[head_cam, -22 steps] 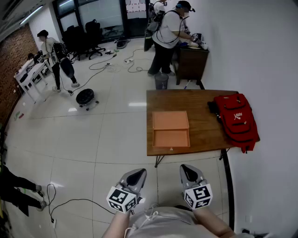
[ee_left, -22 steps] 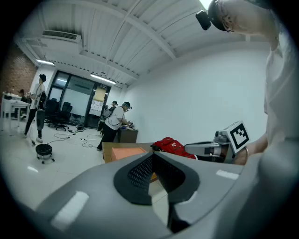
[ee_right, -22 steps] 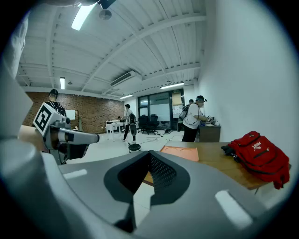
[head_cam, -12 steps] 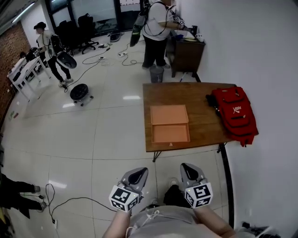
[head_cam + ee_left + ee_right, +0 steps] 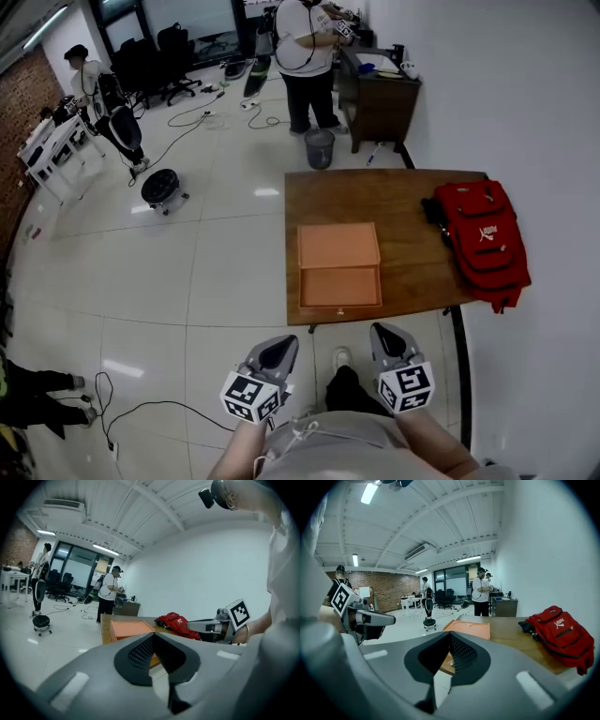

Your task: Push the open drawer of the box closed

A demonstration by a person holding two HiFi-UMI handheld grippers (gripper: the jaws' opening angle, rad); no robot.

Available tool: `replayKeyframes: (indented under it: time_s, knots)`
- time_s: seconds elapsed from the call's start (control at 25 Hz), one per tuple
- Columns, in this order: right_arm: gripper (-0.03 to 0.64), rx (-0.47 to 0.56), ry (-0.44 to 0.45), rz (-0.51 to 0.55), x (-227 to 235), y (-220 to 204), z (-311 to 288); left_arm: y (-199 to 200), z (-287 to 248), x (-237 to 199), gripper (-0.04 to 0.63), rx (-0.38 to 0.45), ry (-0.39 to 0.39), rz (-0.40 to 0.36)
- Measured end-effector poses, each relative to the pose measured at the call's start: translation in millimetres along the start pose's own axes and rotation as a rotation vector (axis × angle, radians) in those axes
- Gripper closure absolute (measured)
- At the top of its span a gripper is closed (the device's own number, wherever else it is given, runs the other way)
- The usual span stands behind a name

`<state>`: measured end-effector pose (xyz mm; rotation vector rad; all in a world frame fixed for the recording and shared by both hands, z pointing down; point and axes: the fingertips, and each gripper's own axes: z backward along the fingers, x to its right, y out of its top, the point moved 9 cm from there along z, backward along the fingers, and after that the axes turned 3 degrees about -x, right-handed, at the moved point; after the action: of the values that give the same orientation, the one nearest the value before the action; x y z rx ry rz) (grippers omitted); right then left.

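A flat orange box (image 5: 338,246) lies on the wooden table (image 5: 394,202) near its front left corner. Its open drawer (image 5: 339,287) sticks out toward me, up to the table's front edge. Both grippers hang close to my body, well short of the table. My left gripper (image 5: 277,351) is shut and holds nothing. So is my right gripper (image 5: 385,337). The left gripper view shows the box (image 5: 129,628) beyond the left gripper (image 5: 153,637). In the right gripper view the box (image 5: 469,629) lies ahead of the right gripper (image 5: 449,637).
A red backpack (image 5: 483,242) lies at the table's right end, by the white wall. Beyond the table stand a bin (image 5: 320,147), a dark cabinet (image 5: 375,94) and a person (image 5: 300,47). A wheeled stool (image 5: 159,187) and cables (image 5: 112,403) are on the tiled floor to my left.
I have stepped closer: the table and box now sit nearer and lower in the head view. Both grippers keep the same pose near my body, still shut.
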<state>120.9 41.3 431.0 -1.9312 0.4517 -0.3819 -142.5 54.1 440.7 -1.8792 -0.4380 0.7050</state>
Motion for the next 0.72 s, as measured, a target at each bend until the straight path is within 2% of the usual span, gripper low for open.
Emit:
replayKeyframes:
  time_s: [0.16, 0.36, 0.52, 0.72]
  knots:
    - [0.614, -0.058, 0.024, 0.009, 22.9, -7.3, -26.6, -8.6, -34.6, -10.8, 0.591, -0.055, -0.004, 0.023]
    - [0.614, -0.184, 0.057, -0.008, 35.0, -33.9, -51.1, -32.1, -65.6, -25.0, 0.591, -0.157, -0.002, 0.081]
    - [0.614, -0.268, 0.08, -0.031, 46.3, -55.0, -68.0, -42.6, -95.1, -30.7, 0.591, -0.224, -0.016, 0.07]
    - [0.614, -0.355, 0.094, -0.051, 59.4, -81.9, -94.0, -63.1, -130.0, -41.2, 0.591, -0.287, -0.01, 0.1]
